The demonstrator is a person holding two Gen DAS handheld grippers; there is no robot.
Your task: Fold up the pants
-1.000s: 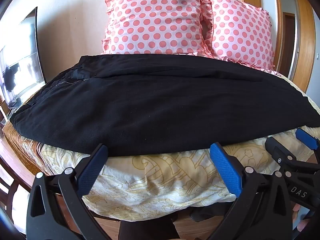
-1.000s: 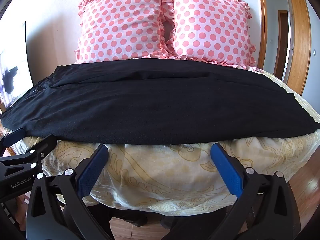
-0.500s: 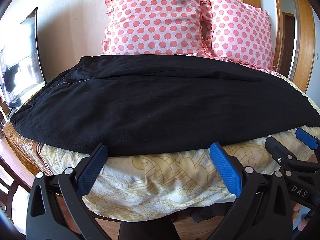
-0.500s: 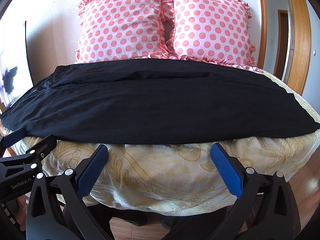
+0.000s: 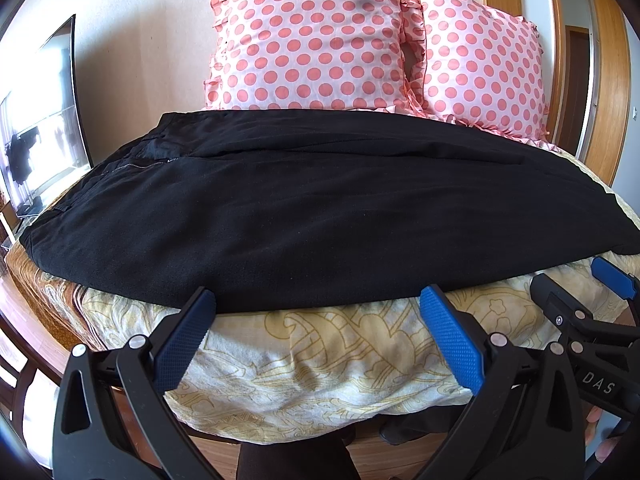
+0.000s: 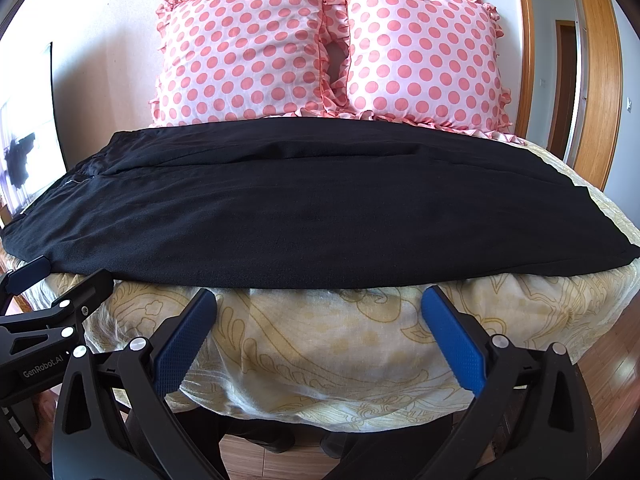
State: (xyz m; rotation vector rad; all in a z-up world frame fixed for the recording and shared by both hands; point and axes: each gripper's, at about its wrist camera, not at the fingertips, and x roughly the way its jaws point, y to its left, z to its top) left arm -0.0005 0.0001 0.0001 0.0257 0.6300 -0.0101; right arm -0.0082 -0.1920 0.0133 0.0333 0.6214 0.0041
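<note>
Black pants (image 5: 320, 208) lie flat across the bed, waistband at the left, leg ends at the right, one leg laid over the other. They also show in the right wrist view (image 6: 312, 216). My left gripper (image 5: 318, 300) is open and empty, just in front of the pants' near edge. My right gripper (image 6: 318, 300) is open and empty, just below the near edge, over the bedspread. The right gripper also shows at the right edge of the left wrist view (image 5: 608, 280), and the left gripper at the left edge of the right wrist view (image 6: 36, 276).
The bed has a cream and yellow patterned spread (image 5: 328, 356) (image 6: 328, 344). Two pink polka-dot pillows (image 5: 312, 40) (image 6: 420, 56) stand at the head. A mirror or screen (image 5: 40, 128) stands at the left. Wooden door frames (image 6: 600, 92) are at the right. The wooden floor (image 6: 616, 376) lies below.
</note>
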